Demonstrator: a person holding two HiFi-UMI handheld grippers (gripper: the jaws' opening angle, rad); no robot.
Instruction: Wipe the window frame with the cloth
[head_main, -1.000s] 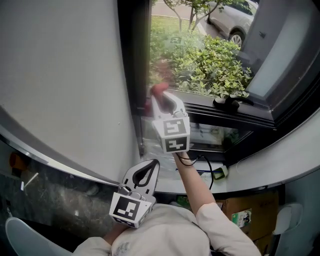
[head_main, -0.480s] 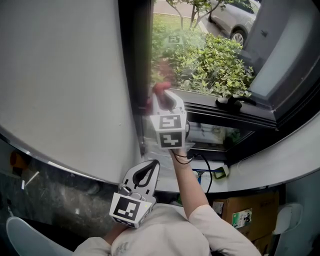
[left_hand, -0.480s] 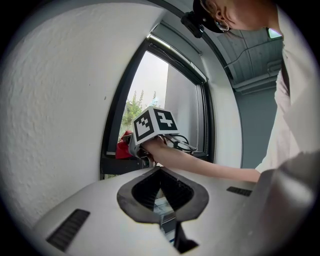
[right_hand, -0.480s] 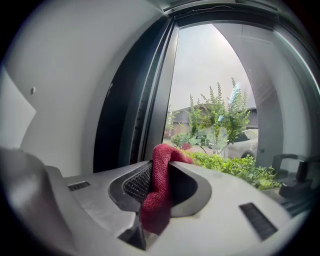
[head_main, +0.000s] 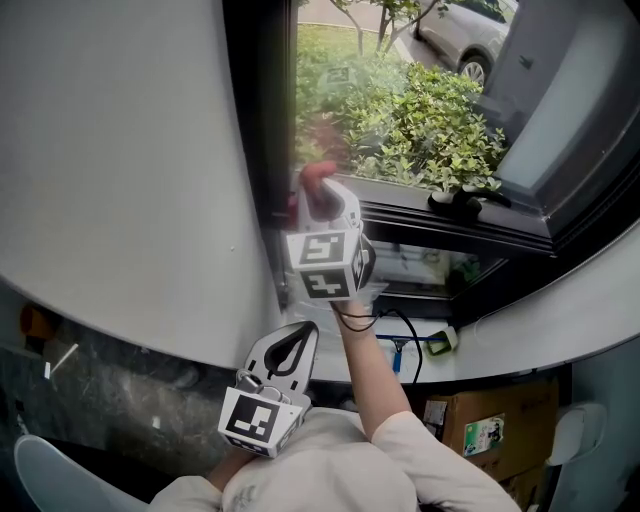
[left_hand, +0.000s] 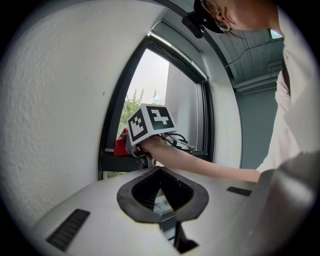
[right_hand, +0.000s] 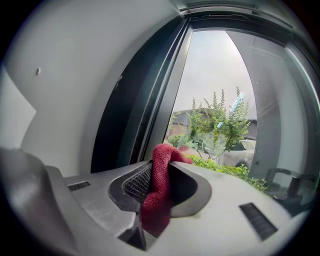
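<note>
Red cloth (right_hand: 156, 197) is pinched in your right gripper (head_main: 328, 200). The jaws are closed down on a folded bunch of it, and a rounded hump pokes out past the tips. That hump sits at the lower left corner of the window frame (head_main: 262, 150), just beside the dark upright and above the bottom rail (head_main: 440, 225). Whether it is pressing on the frame, I can't tell.

Your left gripper (head_main: 292, 345) hangs low by your body near the wall (head_main: 120, 150). Its jaws are together with nothing in them.

Now the risks. Only a narrow fold is clamped, so a hard drag along the upright could tug the cloth out of the jaws. This close to the opening, it might drop towards the plants (head_main: 430, 130). If you tilt the gripper, the bare jaw tips could meet the frame instead of the cloth and scrape it. The hump is also small, so you may skip the frame's grooves.
</note>
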